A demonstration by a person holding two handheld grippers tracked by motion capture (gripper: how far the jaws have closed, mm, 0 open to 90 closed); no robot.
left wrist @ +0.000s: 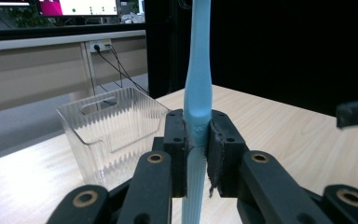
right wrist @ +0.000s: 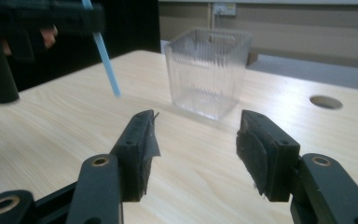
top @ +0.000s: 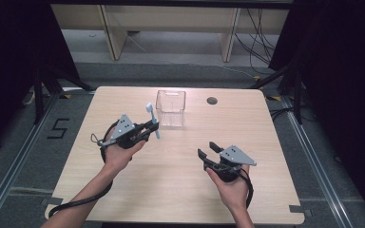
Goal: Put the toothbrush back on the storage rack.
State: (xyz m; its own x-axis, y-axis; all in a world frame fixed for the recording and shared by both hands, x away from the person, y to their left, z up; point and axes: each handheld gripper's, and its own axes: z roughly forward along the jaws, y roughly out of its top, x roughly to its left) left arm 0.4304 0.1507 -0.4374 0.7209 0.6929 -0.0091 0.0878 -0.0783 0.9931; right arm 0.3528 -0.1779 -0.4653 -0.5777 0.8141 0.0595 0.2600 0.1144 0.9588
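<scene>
The left gripper (top: 153, 127) clamps a blue toothbrush (top: 153, 121) mid-handle, its long axis upright, head up, held above the desk (top: 180, 190). The clear bin (top: 171, 108) near the far edge sits just beyond it, nearer this hand. The right gripper (top: 208, 148) hangs open and empty.

In the left gripper view the toothbrush (left wrist: 197, 84) runs off the top edge, so we cannot see its head there, and its lower handle is cut off at the bottom. In the right gripper view its upper part hides behind the left gripper (right wrist: 37, 21), which is blurred, perhaps by nearness.
</scene>
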